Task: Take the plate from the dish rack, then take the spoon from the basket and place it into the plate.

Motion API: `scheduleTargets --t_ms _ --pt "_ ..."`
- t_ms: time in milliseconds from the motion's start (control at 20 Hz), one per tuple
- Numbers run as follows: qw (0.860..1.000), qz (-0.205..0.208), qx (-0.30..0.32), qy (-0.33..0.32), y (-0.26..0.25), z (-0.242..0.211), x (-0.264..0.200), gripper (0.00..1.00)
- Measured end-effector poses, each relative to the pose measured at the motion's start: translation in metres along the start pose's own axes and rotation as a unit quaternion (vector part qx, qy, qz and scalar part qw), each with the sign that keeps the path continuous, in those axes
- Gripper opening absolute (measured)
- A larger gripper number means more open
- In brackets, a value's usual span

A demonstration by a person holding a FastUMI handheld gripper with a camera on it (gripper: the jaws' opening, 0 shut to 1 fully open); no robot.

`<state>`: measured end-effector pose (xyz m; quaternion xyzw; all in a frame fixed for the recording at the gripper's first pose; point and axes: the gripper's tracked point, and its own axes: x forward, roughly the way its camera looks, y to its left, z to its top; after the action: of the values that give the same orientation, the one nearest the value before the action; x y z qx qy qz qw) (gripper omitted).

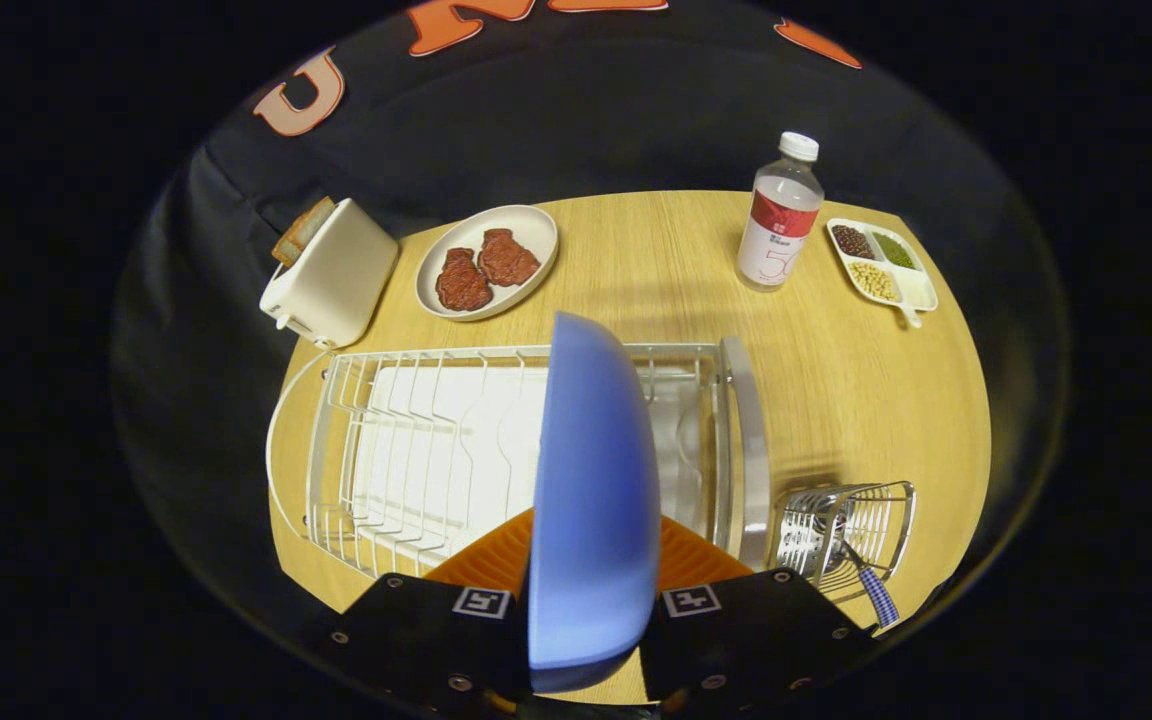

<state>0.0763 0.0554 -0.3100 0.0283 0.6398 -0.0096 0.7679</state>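
My hand-held gripper (pixel 591 610) clamps the blue plate (pixel 591 480) on edge, both fingers pressing its faces; it stands upright above the white dish rack (pixel 416 440) on the tabletop (pixel 836 360). Right of the rack, the basket (pixel 841 535) holds the spoon (pixel 874 590), handle sticking out.

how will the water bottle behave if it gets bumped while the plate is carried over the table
The water bottle stands tall on a narrow base, so a knock near its cap would probably tip it, and it might roll once down. It looks clear and mostly full, so likely fairly heavy for its size. The claw grips the blue plate on edge over the dish rack.
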Motion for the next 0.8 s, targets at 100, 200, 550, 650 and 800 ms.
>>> scheduleTargets --t_ms 100,200,550,650,800 --pt "1.0 -0.017 -0.003 -0.02 -0.004 0.013 -0.012 0.38" --pt "0.997 -0.058 -0.023 -0.041 -0.019 0.022 -0.022 0.35" --pt "0.993 -0.077 -0.059 -0.068 -0.034 0.011 -0.073 0.31" --pt "0.994 -0.06 -0.05 -0.074 -0.034 -0.002 -0.086 0.31" --pt "0.994 -0.043 -0.051 -0.085 -0.04 -0.029 -0.105 0.31"
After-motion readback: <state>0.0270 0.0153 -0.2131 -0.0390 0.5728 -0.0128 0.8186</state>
